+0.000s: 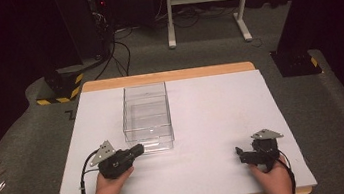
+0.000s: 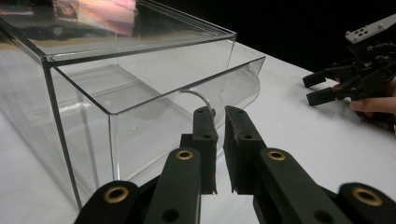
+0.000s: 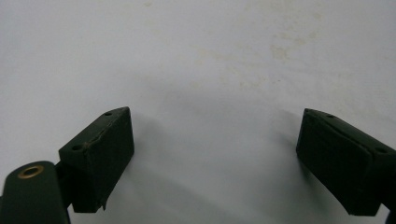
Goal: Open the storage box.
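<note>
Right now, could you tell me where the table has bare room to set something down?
Most room lies right of the clear drawer box, up to the right gripper. A narrower strip runs left of the box. It is crowded at the box's near end, where the left gripper sits.

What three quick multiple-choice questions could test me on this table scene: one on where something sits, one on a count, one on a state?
1. Where is the clear plastic box?
A. On the white table top, just ahead of the left gripper
B. On the floor beside the table
C. Beside the right gripper

2. How many grippers rest on the table?
A. One
B. Two
C. Three

3. How do the right gripper's jaws stand?
A. Shut on the box
B. Wide apart
C. Shut on a cable

Answers:
1 A: the high view shows the box on the table with the left gripper at its near end.
2 B: one per hand.
3 B: the right gripper shows bare table between its jaws.
</note>
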Motion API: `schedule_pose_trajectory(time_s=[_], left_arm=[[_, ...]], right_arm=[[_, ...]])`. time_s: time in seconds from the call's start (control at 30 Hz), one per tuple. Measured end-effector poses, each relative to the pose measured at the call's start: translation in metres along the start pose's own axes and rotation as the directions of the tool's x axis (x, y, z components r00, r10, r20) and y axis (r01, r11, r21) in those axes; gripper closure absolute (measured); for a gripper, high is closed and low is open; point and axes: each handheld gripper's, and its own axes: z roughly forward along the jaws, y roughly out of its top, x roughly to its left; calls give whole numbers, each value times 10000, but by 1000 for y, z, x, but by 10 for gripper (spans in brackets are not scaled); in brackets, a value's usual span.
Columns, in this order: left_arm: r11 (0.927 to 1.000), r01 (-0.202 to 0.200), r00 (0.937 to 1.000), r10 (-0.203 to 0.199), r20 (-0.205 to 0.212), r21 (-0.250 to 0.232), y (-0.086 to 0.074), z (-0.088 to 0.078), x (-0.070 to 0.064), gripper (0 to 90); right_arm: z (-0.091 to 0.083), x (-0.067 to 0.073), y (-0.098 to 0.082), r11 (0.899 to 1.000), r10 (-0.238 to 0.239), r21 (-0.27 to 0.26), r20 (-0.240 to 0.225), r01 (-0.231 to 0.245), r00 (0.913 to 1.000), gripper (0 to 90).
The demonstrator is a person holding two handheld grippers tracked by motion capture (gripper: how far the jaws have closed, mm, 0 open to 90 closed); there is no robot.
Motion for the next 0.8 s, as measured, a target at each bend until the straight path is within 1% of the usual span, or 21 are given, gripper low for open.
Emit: schedule_pose_trajectory(time_s=[0.07,0.2,0.23,0.47,0.63,0.8], left_arm=[[10000,-66,10000,66,39,36,0,-1,-2,834],[10000,-1,10000,1,85,38,-2,-3,-5,835],[10000,70,9999,-70,120,14,-2,-3,-5,837],[10000,85,9997,-86,231,26,-5,-9,-11,839],[9999,-53,9996,50,281,90,-7,-13,-17,840],[9999,-70,9994,67,342,102,-10,-18,-24,842]], right_arm=[[0,0,0,10000,0,1,1,0,10000,113],[0,0,0,10000,0,1,0,0,10000,113],[0,0,0,10000,-2,1,0,2,10000,113],[0,0,0,10000,-1,0,-1,1,10000,113],[0,0,0,10000,1,1,0,-1,10000,113],[0,0,0,10000,0,1,-1,0,10000,113]])
